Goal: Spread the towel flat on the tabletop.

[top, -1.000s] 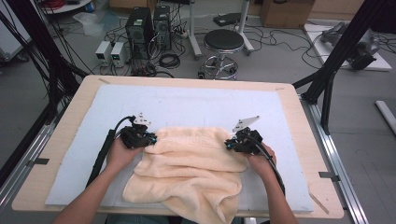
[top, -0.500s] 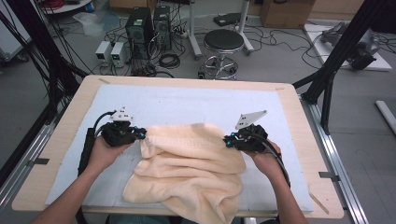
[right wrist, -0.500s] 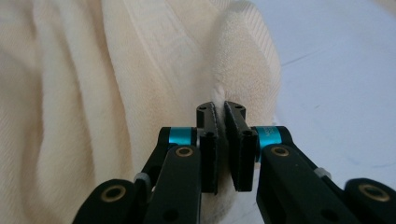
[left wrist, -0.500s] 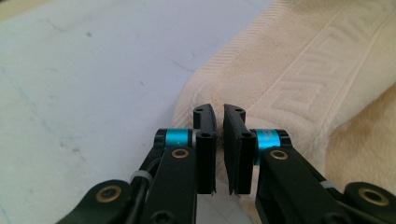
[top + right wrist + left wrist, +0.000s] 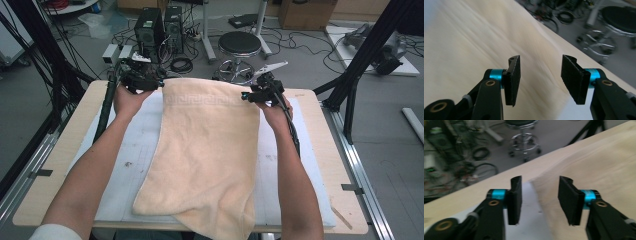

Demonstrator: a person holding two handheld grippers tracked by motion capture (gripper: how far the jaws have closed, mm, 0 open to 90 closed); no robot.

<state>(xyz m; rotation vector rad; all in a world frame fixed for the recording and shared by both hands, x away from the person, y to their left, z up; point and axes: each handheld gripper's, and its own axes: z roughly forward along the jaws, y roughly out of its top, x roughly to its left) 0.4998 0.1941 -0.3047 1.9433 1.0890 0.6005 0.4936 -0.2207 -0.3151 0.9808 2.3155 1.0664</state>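
A cream towel (image 5: 210,150) lies spread lengthwise over the white mat (image 5: 130,150), and its near end hangs over the table's front edge. My left gripper (image 5: 161,82) is at the towel's far left corner and my right gripper (image 5: 245,95) at its far right corner. In the left gripper view the jaws (image 5: 540,180) have just been opening; the towel (image 5: 599,165) edge lies beneath the gap, unpinched. In the right gripper view the jaws (image 5: 541,58) have also just been opening, with the towel (image 5: 474,50) below them and nothing pressed between the pads.
The wooden table (image 5: 60,165) borders the mat on all sides. Beyond its far edge stand a black stool (image 5: 240,45), computer towers (image 5: 160,25) and loose cables on the floor. Black frame posts rise at the left (image 5: 45,55) and right (image 5: 360,65).
Both grippers rose and moved to the table's far side, drawing the bunched towel out flat and long. Their jaws, shut on the towel's corners before, now stand open.
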